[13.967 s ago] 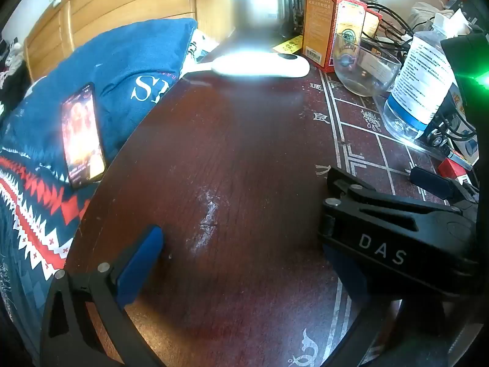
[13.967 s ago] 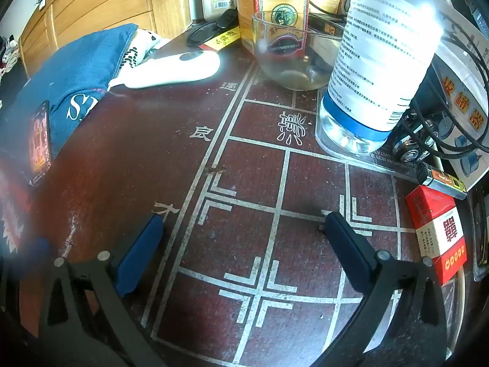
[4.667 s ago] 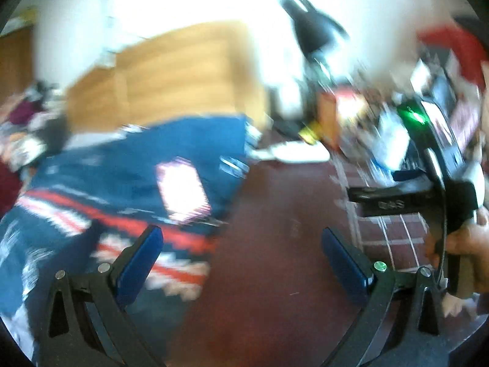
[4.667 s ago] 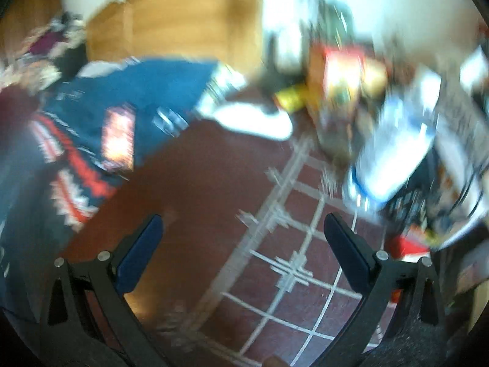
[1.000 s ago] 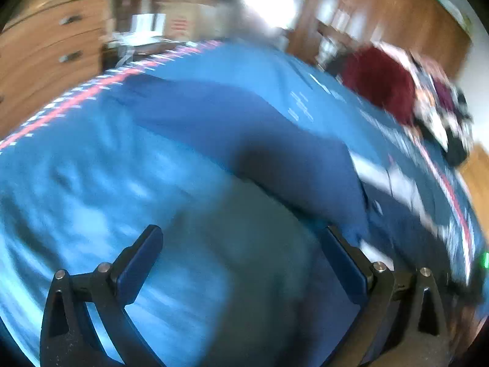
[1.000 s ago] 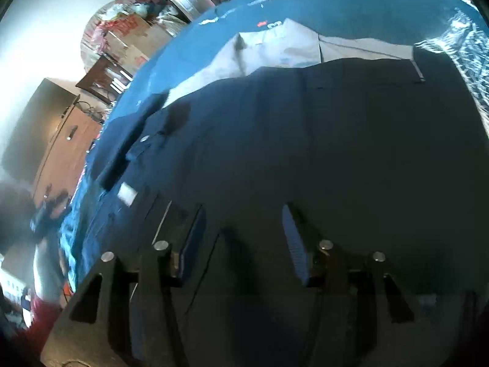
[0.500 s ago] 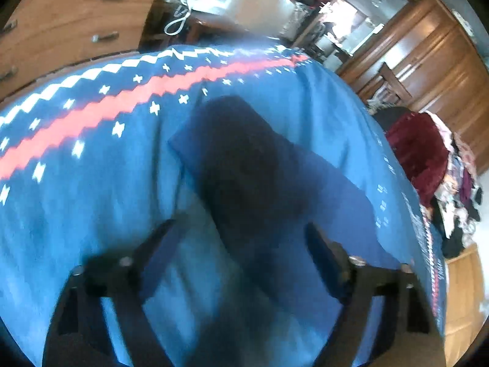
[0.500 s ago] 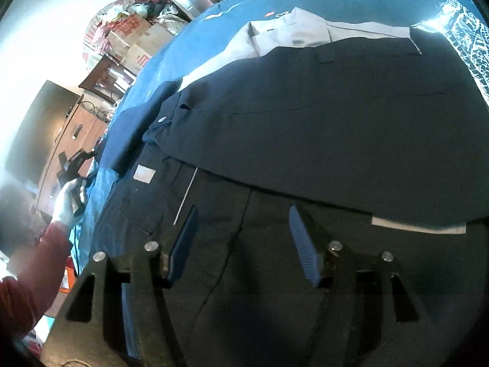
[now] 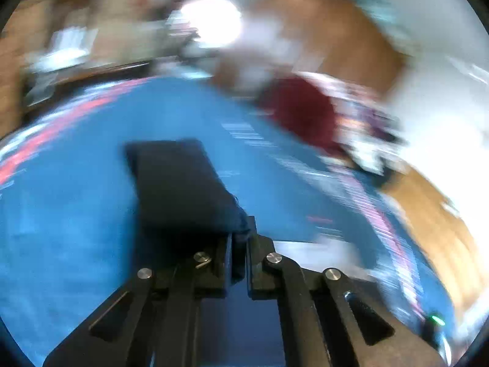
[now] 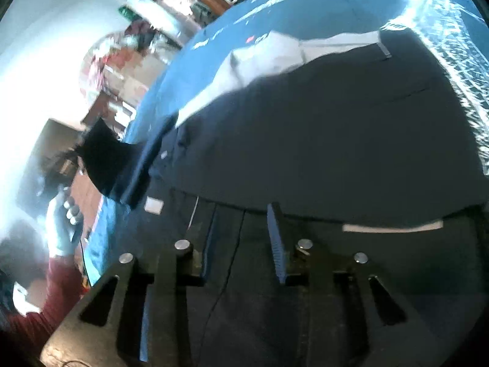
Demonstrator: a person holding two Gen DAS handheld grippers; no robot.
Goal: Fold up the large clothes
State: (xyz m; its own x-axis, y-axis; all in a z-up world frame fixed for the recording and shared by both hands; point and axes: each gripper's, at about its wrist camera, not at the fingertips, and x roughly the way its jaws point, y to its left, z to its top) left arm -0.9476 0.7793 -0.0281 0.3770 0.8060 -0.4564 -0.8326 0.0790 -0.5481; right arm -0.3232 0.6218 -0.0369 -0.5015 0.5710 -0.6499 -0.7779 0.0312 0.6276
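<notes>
The left tongs (image 9: 238,253), which half a second ago were spread wide above the dark sleeve (image 9: 180,183), have now drawn together on its near edge, the jaws narrow with a fold of navy cloth pinched between them. The left view is smeared with motion, so the grip looks firm but I cannot be wholly sure how much fabric is caught. From the right wrist view the same sleeve shows lifted off the blue bedspread (image 10: 305,9) at the far left, held up by the person's gloved hand (image 10: 62,223), where before it lay flat beside the body of the garment. The dark garment (image 10: 336,137) itself lies spread across the bed, its pale lining turned out along the far edge and a small white label near the collar. The right tongs (image 10: 244,241) hover low over the near part of the cloth, jaws partly open and gripping nothing, much as they were a moment ago. I judge that the task has passed from reaching to the first real fold: with the sleeve in hand, the next move is likely to carry it inward across the body, and the right tongs may need to pin or take hold of the near hem so the cloth does not drag along.
</notes>
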